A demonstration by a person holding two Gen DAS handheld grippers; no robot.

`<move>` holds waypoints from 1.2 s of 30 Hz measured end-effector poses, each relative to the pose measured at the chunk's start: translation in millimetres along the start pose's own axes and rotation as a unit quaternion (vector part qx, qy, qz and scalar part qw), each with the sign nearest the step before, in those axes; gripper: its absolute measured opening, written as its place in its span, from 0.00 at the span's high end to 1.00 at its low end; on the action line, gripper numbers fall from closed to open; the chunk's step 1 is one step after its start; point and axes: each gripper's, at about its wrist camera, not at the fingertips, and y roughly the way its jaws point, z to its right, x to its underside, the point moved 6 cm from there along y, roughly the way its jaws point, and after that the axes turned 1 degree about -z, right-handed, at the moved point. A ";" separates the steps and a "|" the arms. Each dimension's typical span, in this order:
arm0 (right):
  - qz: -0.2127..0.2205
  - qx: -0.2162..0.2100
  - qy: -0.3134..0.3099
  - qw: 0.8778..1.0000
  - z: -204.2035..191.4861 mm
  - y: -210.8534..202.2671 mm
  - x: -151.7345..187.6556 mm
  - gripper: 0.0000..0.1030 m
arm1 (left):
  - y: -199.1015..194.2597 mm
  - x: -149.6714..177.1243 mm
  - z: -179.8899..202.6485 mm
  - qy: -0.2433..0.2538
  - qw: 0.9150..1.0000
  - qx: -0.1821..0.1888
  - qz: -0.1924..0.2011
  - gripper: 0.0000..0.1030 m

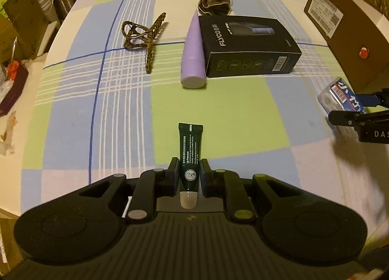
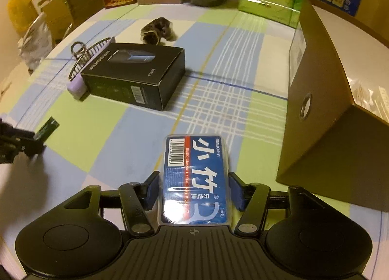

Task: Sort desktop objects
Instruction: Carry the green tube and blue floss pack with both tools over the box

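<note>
Green tube is clamped in the left gripper; right gripper grips a floss box near the black box.

My left hand-held gripper is showing black linkage arms, round grey and yellowish pivot caps, and dark blue pads; my right hand-held gripper is looking alike, possibly with duller caps.

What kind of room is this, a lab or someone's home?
Most likely a home: a table under a checked pastel tablecloth, scattered with personal items such as a leopard-print hair claw clip and a lilac plastic tube, with green tissue packs stacked behind.
</note>
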 end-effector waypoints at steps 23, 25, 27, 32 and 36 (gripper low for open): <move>0.016 -0.060 0.071 0.996 79.8 -92.9 46.6 0.46 | -45.5 -24.6 96.0 0.029 0.998 0.038 0.037 0.88; 0.025 -0.060 0.075 0.995 90.8 -103.5 46.6 0.46 | -55.4 -30.4 110.5 0.035 0.997 0.049 0.049 0.88; 0.033 -0.060 0.079 0.994 101.3 -113.8 46.6 0.46 | -66.4 -37.0 125.9 0.043 0.995 0.061 0.063 0.88; 0.056 -0.055 0.089 0.993 131.1 -141.0 43.0 0.46 | -90.0 -52.8 165.2 0.060 0.990 0.090 0.090 0.88; 0.077 -0.044 0.093 0.992 157.7 -163.5 39.9 0.46 | -103.5 -65.4 193.0 0.072 0.985 0.109 0.109 0.88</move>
